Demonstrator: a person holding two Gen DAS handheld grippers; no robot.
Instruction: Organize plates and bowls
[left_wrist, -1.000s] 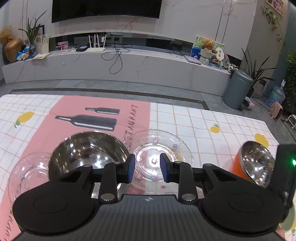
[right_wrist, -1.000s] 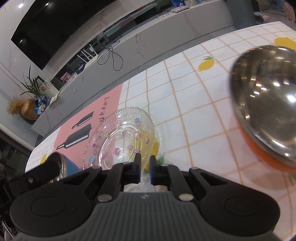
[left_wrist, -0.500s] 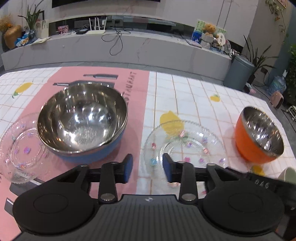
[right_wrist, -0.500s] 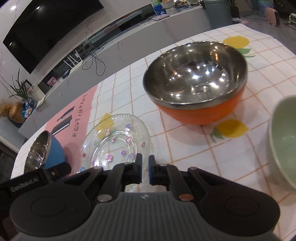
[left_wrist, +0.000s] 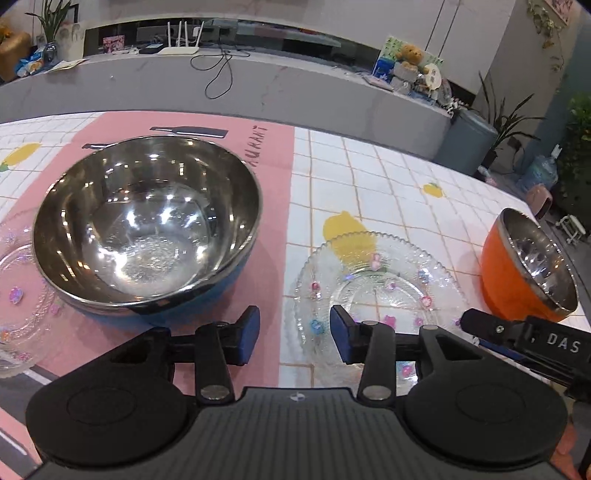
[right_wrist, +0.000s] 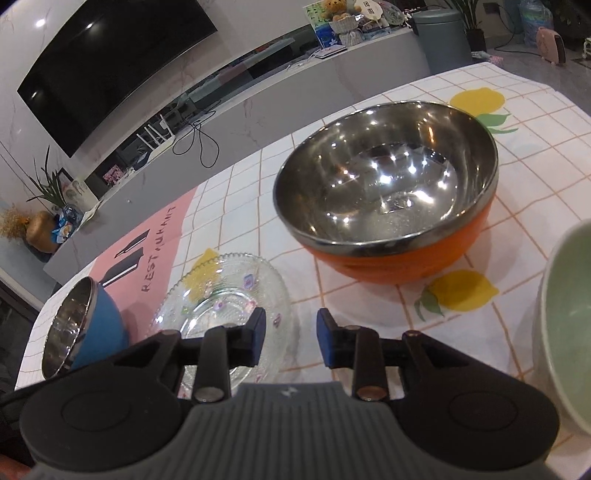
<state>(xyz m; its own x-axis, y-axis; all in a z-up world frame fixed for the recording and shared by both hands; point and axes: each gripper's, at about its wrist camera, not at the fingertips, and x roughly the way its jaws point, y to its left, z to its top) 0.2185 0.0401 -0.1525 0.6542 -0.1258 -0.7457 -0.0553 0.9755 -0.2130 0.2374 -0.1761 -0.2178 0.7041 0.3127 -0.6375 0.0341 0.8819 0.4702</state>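
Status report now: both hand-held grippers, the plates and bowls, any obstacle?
Left hand-held gripper open, empty. Right hand-held gripper just opening, empty. Glass plate flat between blue bowl and orange bowl. Nothing in the way.

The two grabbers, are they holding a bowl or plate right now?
No. The left gripper and right gripper are both open and empty.

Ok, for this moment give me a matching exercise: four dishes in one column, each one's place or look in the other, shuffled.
1. blue bowl
2. orange bowl
3. green bowl
4. middle glass plate

a. cut off at the right wrist view's right edge
b. on the pink part of the cloth
c. between the two steel-lined bowls
d. beside a printed lemon, steel inside

Pairs: 1-b, 2-d, 3-a, 4-c
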